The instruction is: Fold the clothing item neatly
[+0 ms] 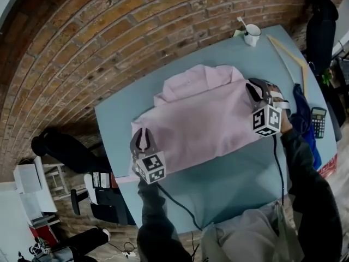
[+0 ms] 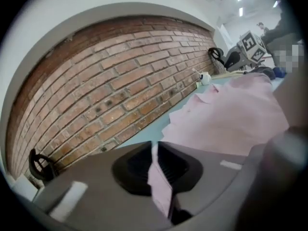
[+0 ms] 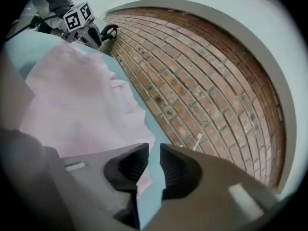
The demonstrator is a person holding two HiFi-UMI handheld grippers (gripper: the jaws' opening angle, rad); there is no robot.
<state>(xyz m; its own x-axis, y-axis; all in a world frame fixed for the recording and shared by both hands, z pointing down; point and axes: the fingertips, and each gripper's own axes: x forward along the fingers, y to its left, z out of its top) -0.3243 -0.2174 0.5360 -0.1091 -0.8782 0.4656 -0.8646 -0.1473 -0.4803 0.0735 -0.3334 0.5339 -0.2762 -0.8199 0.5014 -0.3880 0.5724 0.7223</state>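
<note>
Brick wall (image 1: pixel 109 48) runs along the far side. The worktop (image 1: pixel 218 184) is grey-blue, and the pink shirt (image 1: pixel 202 119) lies flat across its middle with the collar end toward the wall. Left gripper (image 1: pixel 143 141) sits at the shirt's near-left corner. In the left gripper view (image 2: pixel 155 150) its fingers stand slightly apart with a narrow strip of the shirt's edge hanging between them; the strip looks loose rather than pinched. Right gripper (image 1: pixel 256 89) sits at the shirt's right edge. In the right gripper view (image 3: pixel 154 160) its fingers are parted, with bare worktop showing through the gap and only a cloth corner beside the inner finger, so it grips nothing. Judgement: the step is letting go of a laid-down fold. To do it well, spread both pairs of fingers wider before pulling back. Then draw each gripper outward and slightly up, both together, so the left strip slips free without dragging the corner and the near edge stays straight. Surroundings: a white mug (image 1: pixel 251 35) at the far right corner, a long wooden stick (image 1: pixel 289 53), a blue cloth (image 1: pixel 302 113) and a calculator (image 1: pixel 318 121) along the right margin. The blue cloth lies near the right gripper and could snag on the way out. The rest lies well apart from the shirt.
</note>
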